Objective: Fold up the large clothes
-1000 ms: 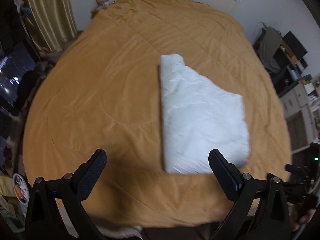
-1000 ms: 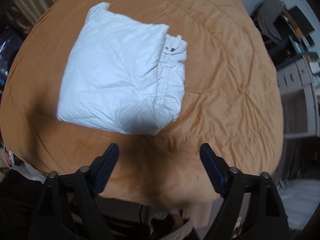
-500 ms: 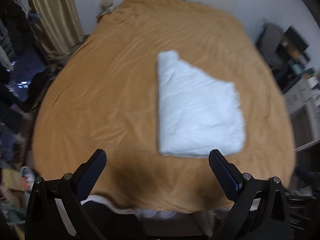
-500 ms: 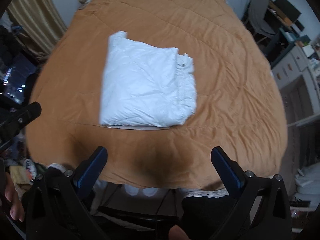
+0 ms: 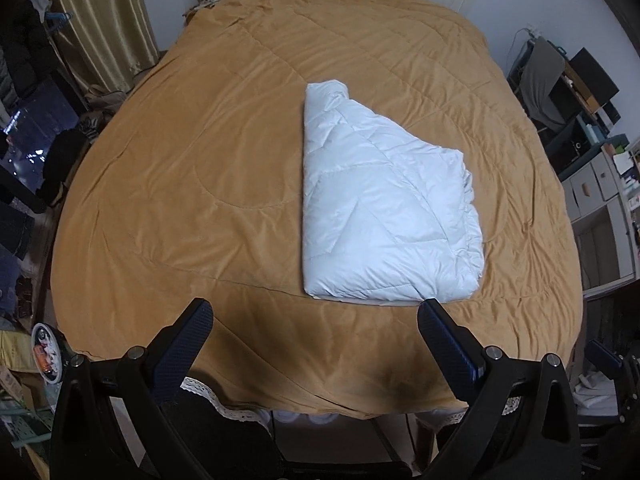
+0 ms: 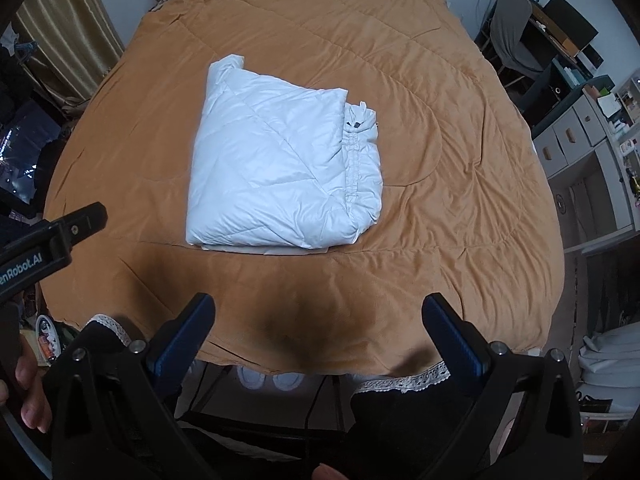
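A white quilted garment (image 5: 384,208) lies folded into a thick, roughly square bundle on the mustard-coloured bedspread (image 5: 192,168), a little right of the bed's middle as the left wrist camera sees it, and nearer the foot of the bed than the head. From the right wrist camera the same bundle (image 6: 276,164) shows its layered right edge, where a gathered seam runs down the side and a small dark tab sits near the top corner. The left gripper (image 5: 314,324) hangs over the foot edge of the bed with its two dark fingers spread wide, nothing between them, well apart from the garment apart from the right fingertip overlapping its near corner in the picture. The right gripper (image 6: 318,322) is likewise spread wide and empty, above the bedspread's near edge, clear of the bundle. A lace trim (image 6: 404,380) peeks out below the bedspread. Gold curtains (image 5: 100,20) hang at the left, and grey drawers and shelves (image 6: 580,152) stand along the right wall
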Tool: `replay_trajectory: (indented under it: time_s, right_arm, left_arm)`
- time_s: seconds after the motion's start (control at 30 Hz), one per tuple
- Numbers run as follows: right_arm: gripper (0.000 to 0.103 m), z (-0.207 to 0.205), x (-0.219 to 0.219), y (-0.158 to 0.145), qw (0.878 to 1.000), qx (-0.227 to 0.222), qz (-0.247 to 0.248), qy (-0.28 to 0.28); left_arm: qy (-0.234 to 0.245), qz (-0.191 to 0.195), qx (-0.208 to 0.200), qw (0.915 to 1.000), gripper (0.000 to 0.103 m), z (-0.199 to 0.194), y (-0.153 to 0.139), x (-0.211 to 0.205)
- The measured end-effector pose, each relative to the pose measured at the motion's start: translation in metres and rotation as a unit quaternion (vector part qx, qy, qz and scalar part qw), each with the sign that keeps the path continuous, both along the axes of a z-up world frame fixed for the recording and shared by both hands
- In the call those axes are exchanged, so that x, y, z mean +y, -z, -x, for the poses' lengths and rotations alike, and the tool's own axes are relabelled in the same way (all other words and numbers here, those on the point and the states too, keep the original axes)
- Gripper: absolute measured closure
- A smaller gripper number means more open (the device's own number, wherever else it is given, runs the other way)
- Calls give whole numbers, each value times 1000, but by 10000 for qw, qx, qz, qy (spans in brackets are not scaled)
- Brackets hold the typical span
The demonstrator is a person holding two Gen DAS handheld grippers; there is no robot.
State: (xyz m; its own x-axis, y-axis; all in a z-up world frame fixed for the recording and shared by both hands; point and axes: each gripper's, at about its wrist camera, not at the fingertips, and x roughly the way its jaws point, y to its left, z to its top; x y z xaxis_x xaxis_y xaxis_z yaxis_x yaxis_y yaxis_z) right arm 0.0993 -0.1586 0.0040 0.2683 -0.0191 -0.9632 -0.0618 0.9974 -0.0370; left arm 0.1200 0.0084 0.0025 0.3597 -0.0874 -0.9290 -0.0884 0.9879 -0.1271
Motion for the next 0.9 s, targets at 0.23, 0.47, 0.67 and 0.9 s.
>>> replay_trajectory:
  time_s: [0.23, 0.47, 0.67, 0.9]
  right_arm:
    - [0, 4, 10, 4, 9998, 58, -15, -211]
    - [0, 3, 8, 8, 9998, 133, 31, -118]
    - [0, 1, 6, 10, 9998, 163, 70, -64]
    - [0, 1, 5, 15, 9996, 218, 186, -68]
  left_arm:
    - [-108, 65, 2, 9999, 1, 2, 0, 3]
    - [22, 64, 19, 10000, 1, 3, 0, -5]
    - [31, 85, -37, 10000, 1, 5, -3, -8]
    - [55, 21, 3, 10000, 1, 6, -1, -9]
